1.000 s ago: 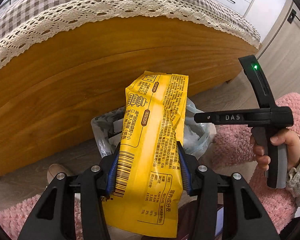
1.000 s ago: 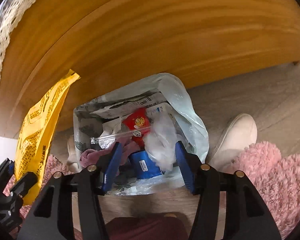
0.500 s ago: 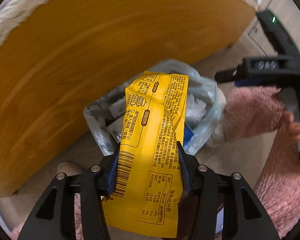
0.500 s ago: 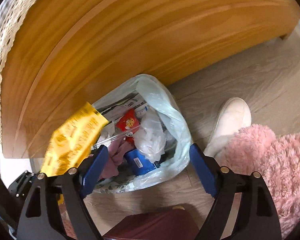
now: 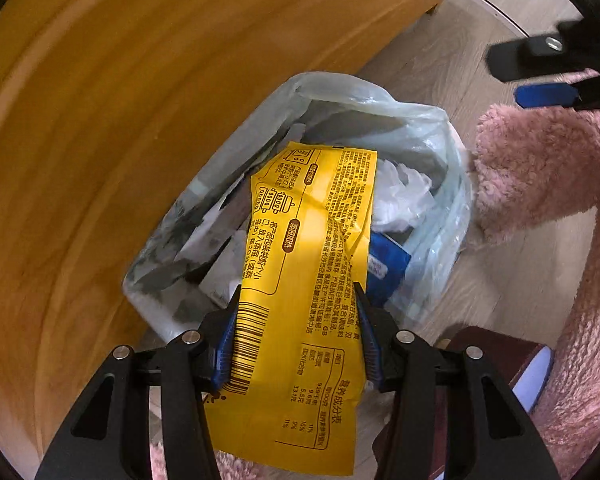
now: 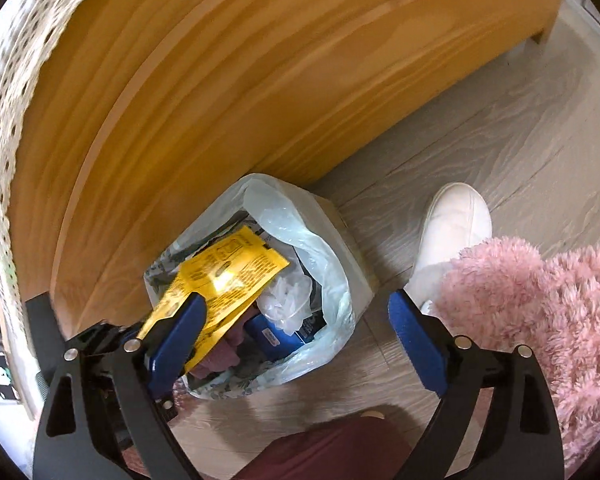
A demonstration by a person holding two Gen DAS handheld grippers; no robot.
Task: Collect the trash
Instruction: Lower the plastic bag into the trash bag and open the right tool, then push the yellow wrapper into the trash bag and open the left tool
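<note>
My left gripper (image 5: 296, 304) is shut on a yellow snack wrapper (image 5: 304, 280) and holds it over the open mouth of the trash bin (image 5: 188, 208), which is lined with a pale plastic bag. The wrapper's far end reaches into the bin. In the right wrist view the wrapper (image 6: 224, 276) lies over the bin (image 6: 340, 248), which holds a blue packet, white plastic and pink cloth. My right gripper (image 6: 296, 332) is open and empty, above and in front of the bin. It shows at the top right of the left wrist view (image 5: 548, 92).
A wooden bed frame (image 6: 220, 80) stands right behind the bin, with a lace-edged cover (image 6: 4, 120) above. A white shoe (image 6: 452, 232) and pink fluffy sleeves (image 6: 540, 312) are to the right on the grey wood floor (image 6: 520, 152).
My left gripper has moved down and forward, bringing the wrapper over the bin. My right gripper has opened wider and pulled up and back from the bin.
</note>
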